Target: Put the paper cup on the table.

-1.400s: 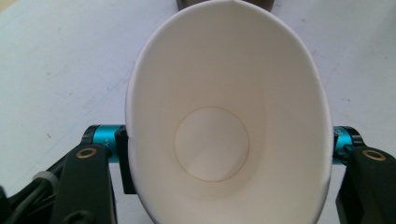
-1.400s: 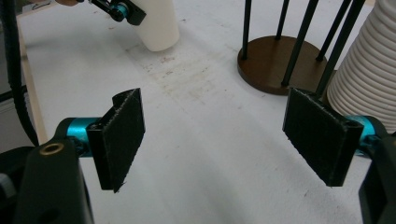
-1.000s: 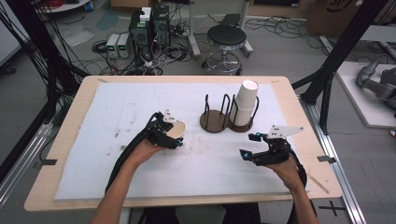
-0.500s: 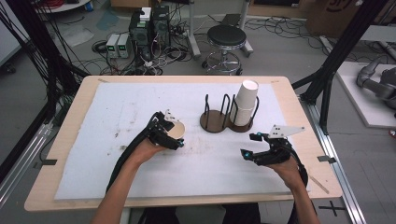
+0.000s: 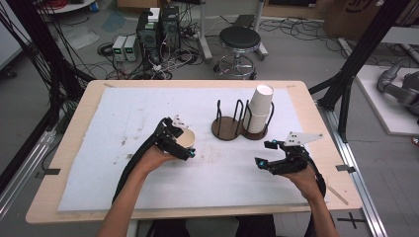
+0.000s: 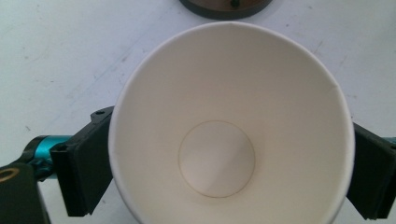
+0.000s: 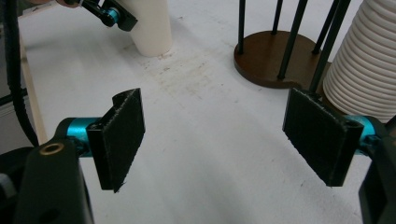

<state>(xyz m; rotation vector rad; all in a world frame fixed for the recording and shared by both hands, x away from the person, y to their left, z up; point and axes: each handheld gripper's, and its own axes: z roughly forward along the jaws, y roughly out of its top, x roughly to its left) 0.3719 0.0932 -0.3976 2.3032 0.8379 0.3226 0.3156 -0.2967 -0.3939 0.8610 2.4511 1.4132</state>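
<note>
A white paper cup [image 5: 186, 137] stands upright on the white mat, mouth up and empty [image 6: 217, 158]. My left gripper [image 5: 183, 139] straddles it with one black pad on each side; its jaws have just been opening with the cup between them, and the rim is round and unsqueezed. My right gripper [image 5: 263, 153] hovers low over the mat at the right, open, with nothing between its pads [image 7: 116, 135]. In the right gripper view the cup [image 7: 152, 25] and the left gripper [image 7: 112, 16] sit at the far upper left.
A brown two-base holder with black wire rods [image 5: 228, 129] stands behind the grippers; its right side holds a tall stack of white cups [image 5: 259, 109], close to my right gripper's far pad [image 7: 362, 60]. The mat [image 5: 123, 113] covers most of the wooden table.
The left gripper's jaws have spread apart around the cup. Both hands and the cup stay where they were.
</note>
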